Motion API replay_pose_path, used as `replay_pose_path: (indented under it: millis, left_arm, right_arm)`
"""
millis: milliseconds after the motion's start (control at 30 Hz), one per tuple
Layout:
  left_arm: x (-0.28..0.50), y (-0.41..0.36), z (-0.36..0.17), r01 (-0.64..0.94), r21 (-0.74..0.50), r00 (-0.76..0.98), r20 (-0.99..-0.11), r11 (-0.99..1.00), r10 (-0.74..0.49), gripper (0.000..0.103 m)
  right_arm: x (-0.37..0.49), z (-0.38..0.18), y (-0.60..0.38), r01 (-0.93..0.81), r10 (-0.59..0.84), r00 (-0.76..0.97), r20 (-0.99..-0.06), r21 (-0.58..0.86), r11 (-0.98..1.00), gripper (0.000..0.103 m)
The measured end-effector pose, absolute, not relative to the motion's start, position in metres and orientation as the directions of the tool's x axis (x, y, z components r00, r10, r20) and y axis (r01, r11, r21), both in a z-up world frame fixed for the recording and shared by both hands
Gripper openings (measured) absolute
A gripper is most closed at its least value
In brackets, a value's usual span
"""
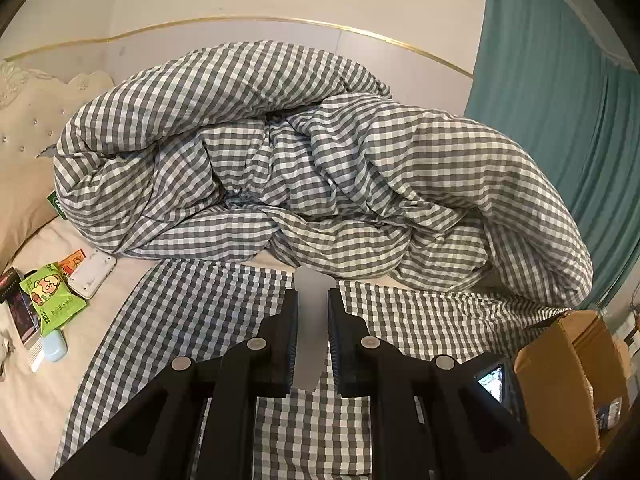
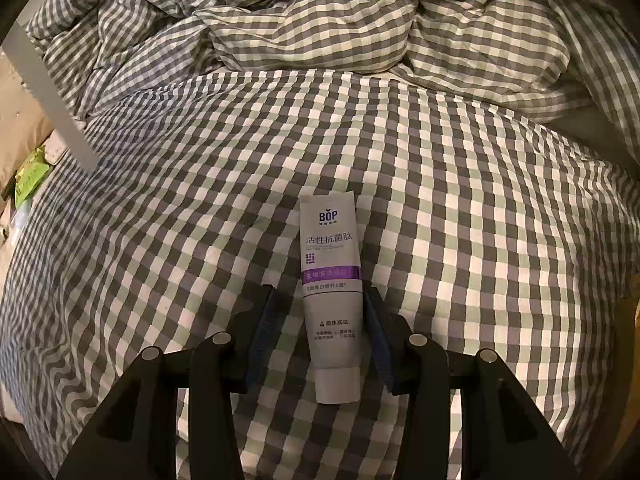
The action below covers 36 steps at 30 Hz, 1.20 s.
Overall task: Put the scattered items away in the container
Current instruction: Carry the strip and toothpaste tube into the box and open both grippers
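My left gripper (image 1: 313, 320) is clamped on a pale grey flat thing (image 1: 310, 328); can't tell what it is, its face is blank and the near end is hidden between the pads. My right gripper (image 2: 320, 320) has its jaws parted, straddling a toothpaste tube (image 2: 332, 296) that lies flat on the checked sheet (image 2: 480, 220). The right pad looks close to or touching the tube edge, the left pad is clear of it, so no grip.

Cardboard box (image 1: 568, 380) sits at the near right, cut off by the frame, inside mostly hidden. Far left on the bed there's a green snack packet (image 1: 50, 298), a white device (image 1: 91, 274) and a pale blue case (image 1: 55, 345), partly overlapping, with the items at the edge cropped. A bunched checked duvet (image 1: 300, 160) fills the far side.
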<state>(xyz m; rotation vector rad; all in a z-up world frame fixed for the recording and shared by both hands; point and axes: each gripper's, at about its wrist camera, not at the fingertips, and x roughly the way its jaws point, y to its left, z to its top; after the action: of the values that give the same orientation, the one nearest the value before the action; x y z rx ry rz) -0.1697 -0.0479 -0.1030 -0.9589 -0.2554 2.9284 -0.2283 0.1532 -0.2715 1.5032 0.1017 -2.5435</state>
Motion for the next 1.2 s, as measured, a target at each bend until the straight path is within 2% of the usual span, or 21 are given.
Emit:
replay_pose_path:
  millis: [67,300,500,900,1200]
  left_arm:
    - [-0.168,-0.044,-0.101,-0.002,-0.168,-0.807,-0.581,-0.986,0.101,0.014]
    - [-0.152,-0.017,-0.082,-0.042,-0.152,-0.820,-0.559,-0.988,0.121,0.014]
    - [-0.130,0.013,-0.058,-0.083,-0.139,-0.840,-0.523,-0.987,0.144,0.014]
    - [-0.078,0.090,-0.013,-0.197,-0.118,-0.865,-0.446,-0.973,0.229,0.014]
    - [-0.038,0.152,0.014,-0.299,-0.116,-0.853,-0.413,-0.947,0.320,0.014]
  right_arm:
    - [-0.226,-0.270,0.154,0.198,-0.123,-0.468,-0.875,0.031,-0.980,0.028]
    - [-0.210,-0.254,0.167,0.191,-0.159,-0.484,-0.860,0.074,-0.979,0.028]
    - [-0.187,-0.215,0.190,0.165,-0.168,-0.549,-0.819,0.091,-0.982,0.028]
    - [-0.110,-0.102,0.261,0.082,-0.142,-0.734,-0.665,0.120,-0.989,0.028]
    - [-0.052,-0.042,0.318,0.021,-0.093,-0.820,-0.564,0.132,-0.991,0.028]
